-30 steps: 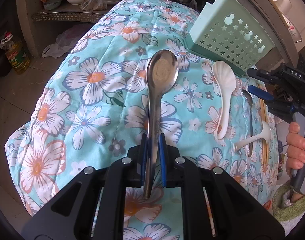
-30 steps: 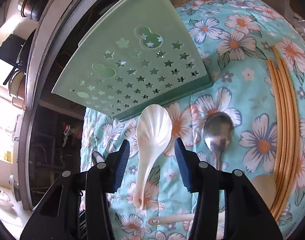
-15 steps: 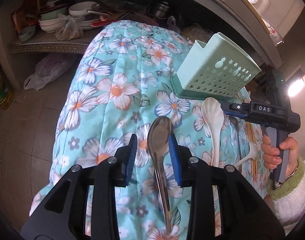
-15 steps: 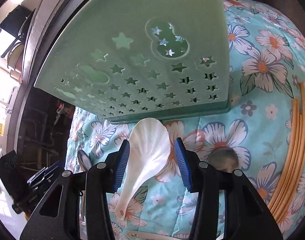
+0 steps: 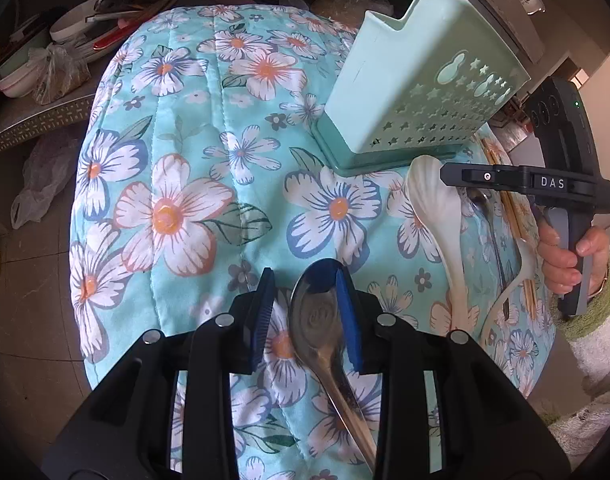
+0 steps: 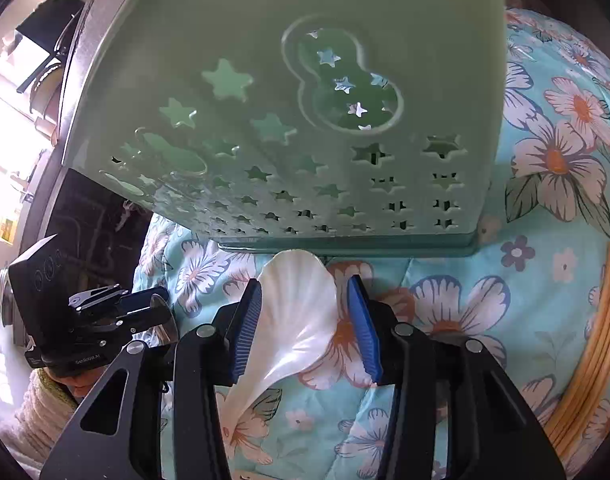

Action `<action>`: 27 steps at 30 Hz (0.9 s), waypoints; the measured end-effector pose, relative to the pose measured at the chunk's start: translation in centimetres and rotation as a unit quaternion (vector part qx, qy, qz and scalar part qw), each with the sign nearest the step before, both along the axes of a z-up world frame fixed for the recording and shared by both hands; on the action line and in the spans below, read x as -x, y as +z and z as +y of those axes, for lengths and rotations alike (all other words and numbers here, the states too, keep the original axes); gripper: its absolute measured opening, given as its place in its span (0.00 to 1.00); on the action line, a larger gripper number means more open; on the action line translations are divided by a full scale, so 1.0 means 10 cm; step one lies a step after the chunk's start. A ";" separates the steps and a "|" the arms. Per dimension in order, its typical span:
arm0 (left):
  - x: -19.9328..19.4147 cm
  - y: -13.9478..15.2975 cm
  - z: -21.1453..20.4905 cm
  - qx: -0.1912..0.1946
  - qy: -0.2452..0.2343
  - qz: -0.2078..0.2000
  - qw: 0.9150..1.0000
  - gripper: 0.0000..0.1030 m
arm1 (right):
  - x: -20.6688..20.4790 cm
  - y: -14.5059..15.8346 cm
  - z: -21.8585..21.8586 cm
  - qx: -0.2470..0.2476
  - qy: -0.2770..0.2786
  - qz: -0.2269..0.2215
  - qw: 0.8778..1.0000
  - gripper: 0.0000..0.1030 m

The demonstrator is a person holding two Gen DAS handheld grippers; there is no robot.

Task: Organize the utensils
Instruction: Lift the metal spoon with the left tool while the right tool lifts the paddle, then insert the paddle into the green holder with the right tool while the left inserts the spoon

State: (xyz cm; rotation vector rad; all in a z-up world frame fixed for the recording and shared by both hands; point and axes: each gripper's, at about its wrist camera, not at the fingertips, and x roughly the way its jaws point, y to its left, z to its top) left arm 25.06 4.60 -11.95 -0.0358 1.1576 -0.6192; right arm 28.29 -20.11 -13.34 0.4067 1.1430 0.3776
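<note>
Both claws gape (right closing): white spoon between pads, bowl toward holder.

Daylight is entering from a window at the far left of the right wrist view, overexposing that corner. The floral cloth is appearing evenly lit and sharp. Fisheye distortion is bending every edge, and black vignetting is darkening the corners. The metal spoon is showing soft glare.
</note>
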 end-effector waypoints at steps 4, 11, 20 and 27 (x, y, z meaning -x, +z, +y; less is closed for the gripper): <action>-0.02 -0.03 0.00 0.003 -0.005 0.007 1.000 0.24 | -0.04 -0.05 0.02 -0.003 0.008 0.004 1.000 0.37; 0.02 -0.04 -0.05 -0.011 -0.003 0.008 1.000 0.11 | -0.09 -0.08 0.11 -0.004 0.023 0.002 1.000 0.21; 0.20 0.11 -0.08 -0.035 0.013 -0.014 0.999 0.02 | 0.01 0.06 0.26 0.004 0.036 -0.018 0.999 0.04; 0.42 0.34 -0.06 -0.062 0.033 -0.045 0.997 0.02 | 0.29 0.52 0.35 0.059 0.037 -0.094 0.993 0.03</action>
